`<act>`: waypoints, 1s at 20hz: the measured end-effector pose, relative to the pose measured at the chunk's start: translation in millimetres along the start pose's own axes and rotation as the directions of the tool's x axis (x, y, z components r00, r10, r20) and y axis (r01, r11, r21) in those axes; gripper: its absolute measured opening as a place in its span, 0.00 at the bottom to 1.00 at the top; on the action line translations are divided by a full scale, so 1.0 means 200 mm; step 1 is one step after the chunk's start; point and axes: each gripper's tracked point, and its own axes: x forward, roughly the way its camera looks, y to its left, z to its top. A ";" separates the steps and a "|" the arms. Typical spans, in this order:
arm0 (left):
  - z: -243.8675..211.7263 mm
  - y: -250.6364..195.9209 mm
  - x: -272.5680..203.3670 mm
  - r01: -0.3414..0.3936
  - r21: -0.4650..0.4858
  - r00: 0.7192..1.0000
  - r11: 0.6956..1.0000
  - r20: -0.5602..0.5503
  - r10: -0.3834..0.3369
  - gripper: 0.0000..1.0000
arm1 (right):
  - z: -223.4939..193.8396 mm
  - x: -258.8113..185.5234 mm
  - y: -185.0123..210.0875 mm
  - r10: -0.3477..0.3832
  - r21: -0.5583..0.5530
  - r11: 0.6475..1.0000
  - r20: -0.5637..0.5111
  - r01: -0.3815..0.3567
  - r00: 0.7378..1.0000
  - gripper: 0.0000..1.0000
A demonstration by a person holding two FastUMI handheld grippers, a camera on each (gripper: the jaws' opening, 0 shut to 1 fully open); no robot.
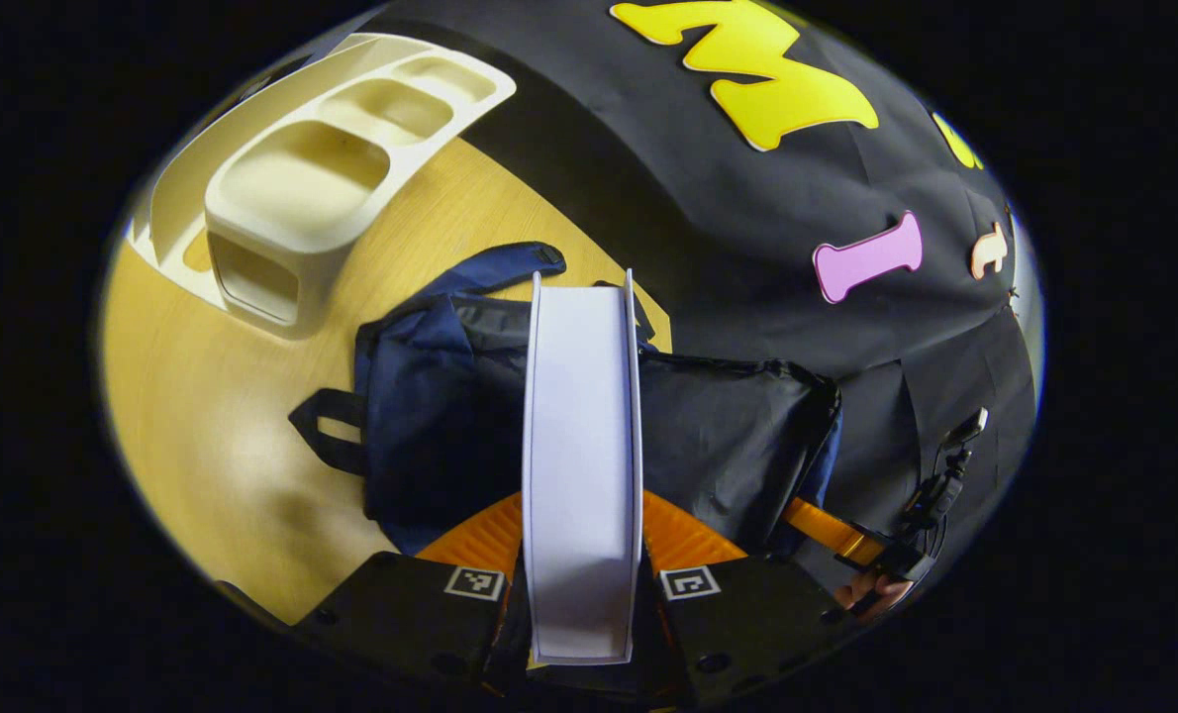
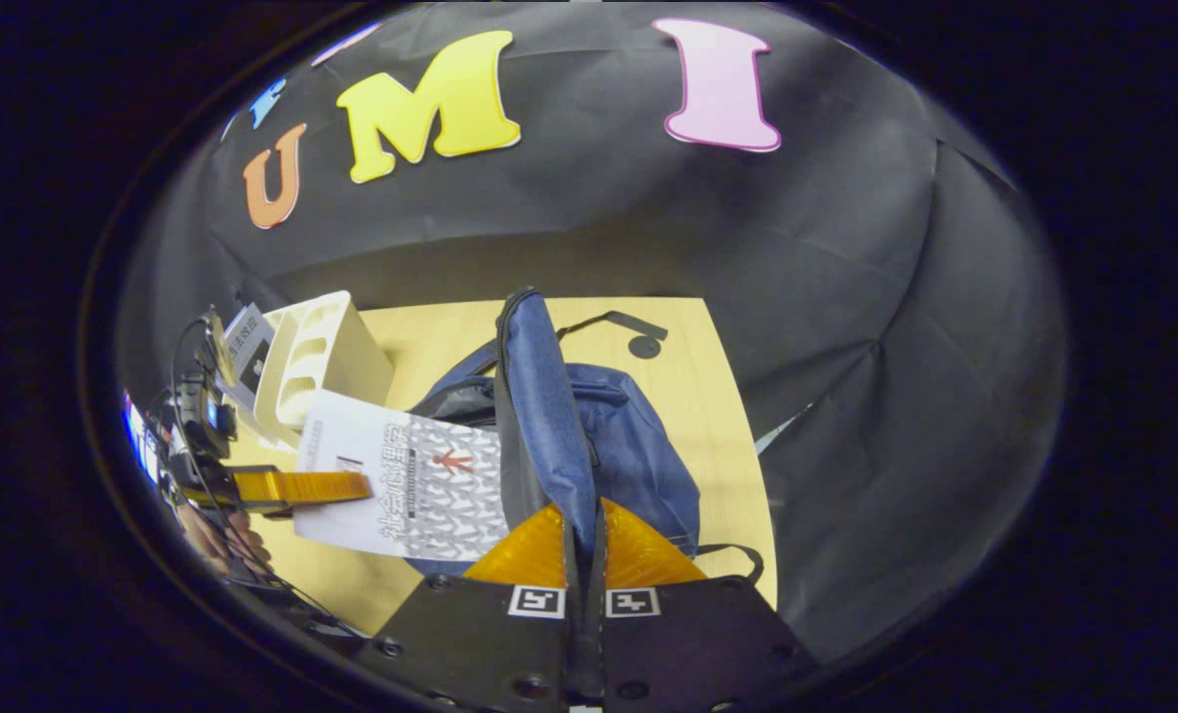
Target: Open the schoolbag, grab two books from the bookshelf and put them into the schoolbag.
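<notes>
In the left gripper view, the left gripper (image 1: 581, 555) is clamped on a white book (image 1: 581, 456), with one orange finger on each side of it. The book is held on edge, so we look along its page block, and it points toward the dark mouth of the blue schoolbag (image 1: 708, 436) just beyond it. I think it is held this way so that it can slide narrow side first into the opening. To the far left, on the wooden table (image 1: 203, 436), stands the cream bookshelf (image 1: 302, 198); its compartments that we can see hold nothing. At the right edge the right gripper (image 1: 832, 530) shows small, at the rim of the bag.

In the right gripper view, the jaws of the right gripper (image 2: 582, 545) are closed on a fold of the blue fabric of the schoolbag (image 2: 638, 446) and lift it up. In my judgement this keeps the opening wide for the book. On the left, the left gripper (image 2: 297, 487) holds the book (image 2: 401, 475), its printed cover turned toward us, with its right edge at the mouth of the bag. The bookshelf (image 2: 322, 356) stands behind it, at the far left of the table (image 2: 718, 436).

The bag seems already open, and this book is not yet fully inside.
</notes>
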 end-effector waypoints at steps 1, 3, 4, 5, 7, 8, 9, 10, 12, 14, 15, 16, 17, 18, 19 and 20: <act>-0.01 -0.01 0.02 0.017 -0.004 1.000 1.000 0.001 -0.017 0.43 | 0.00 0.00 -0.01 0.000 0.003 1.000 -0.001 0.000 1.000 0.00; -0.02 -0.02 0.07 0.057 -0.023 0.998 0.998 0.008 -0.057 0.43 | 0.01 0.01 -0.01 0.001 0.003 1.000 -0.008 -0.001 1.000 0.00; -0.04 -0.03 0.10 0.069 -0.023 0.998 0.997 0.008 -0.069 0.43 | 0.01 0.02 -0.01 0.000 -0.001 1.000 -0.010 0.000 1.000 0.00; -0.06 -0.02 0.14 0.084 -0.017 0.996 0.996 0.013 -0.084 0.43 | 0.02 0.02 -0.01 -0.002 -0.006 1.000 -0.010 0.002 1.000 0.00; -0.08 -0.05 0.21 0.112 -0.002 0.994 0.994 0.018 -0.112 0.43 | 0.05 0.02 -0.01 -0.007 -0.018 1.000 -0.007 0.006 1.000 0.00; -0.08 -0.05 0.25 0.125 0.003 0.992 0.992 0.019 -0.125 0.43 | 0.06 0.01 -0.01 -0.008 -0.021 1.000 -0.003 0.007 1.000 0.00; -0.08 -0.06 0.28 0.140 0.000 0.990 0.990 0.023 -0.140 0.43 | 0.07 0.01 0.00 -0.009 -0.021 1.000 0.000 0.009 1.000 0.00; -0.08 -0.06 0.32 0.156 -0.014 0.987 0.988 0.025 -0.156 0.43 | 0.08 0.01 0.00 -0.011 -0.020 1.000 0.003 0.011 1.000 0.00; -0.09 -0.05 0.40 0.189 -0.063 0.982 0.980 0.024 -0.188 0.43 | 0.09 0.01 0.02 -0.012 -0.016 1.000 0.008 0.013 1.000 0.00; -0.11 -0.02 0.46 0.215 -0.124 0.977 0.969 0.015 -0.215 0.43 | 0.10 0.01 0.03 -0.013 -0.013 1.000 0.007 0.013 1.000 0.00; -0.12 -0.01 0.48 0.232 -0.146 0.973 0.962 0.015 -0.232 0.44 | 0.09 0.01 0.04 -0.013 -0.011 1.000 0.005 0.013 1.000 0.00; -0.13 -0.02 0.51 0.246 -0.162 0.969 0.956 0.016 -0.246 0.44 | 0.09 0.01 0.04 -0.014 -0.010 1.000 0.003 0.014 1.000 0.00; -0.14 -0.03 0.54 0.256 -0.165 0.966 0.953 0.016 -0.257 0.37 | 0.08 0.01 0.04 -0.015 -0.008 1.000 0.002 0.015 1.000 0.00; -0.15 -0.03 0.56 0.263 -0.165 0.964 0.950 0.017 -0.264 0.44 | 0.09 0.01 0.05 -0.015 -0.005 1.000 0.001 0.015 1.000 0.00; -0.15 -0.03 0.57 0.267 -0.168 0.963 0.949 0.018 -0.267 0.52 | 0.09 0.01 0.06 -0.015 -0.006 1.000 0.000 0.015 1.000 0.00; -0.16 -0.02 0.59 0.257 -0.171 0.966 0.951 0.016 -0.259 0.45 | 0.08 0.01 0.06 -0.016 -0.010 1.000 -0.001 0.016 1.000 0.00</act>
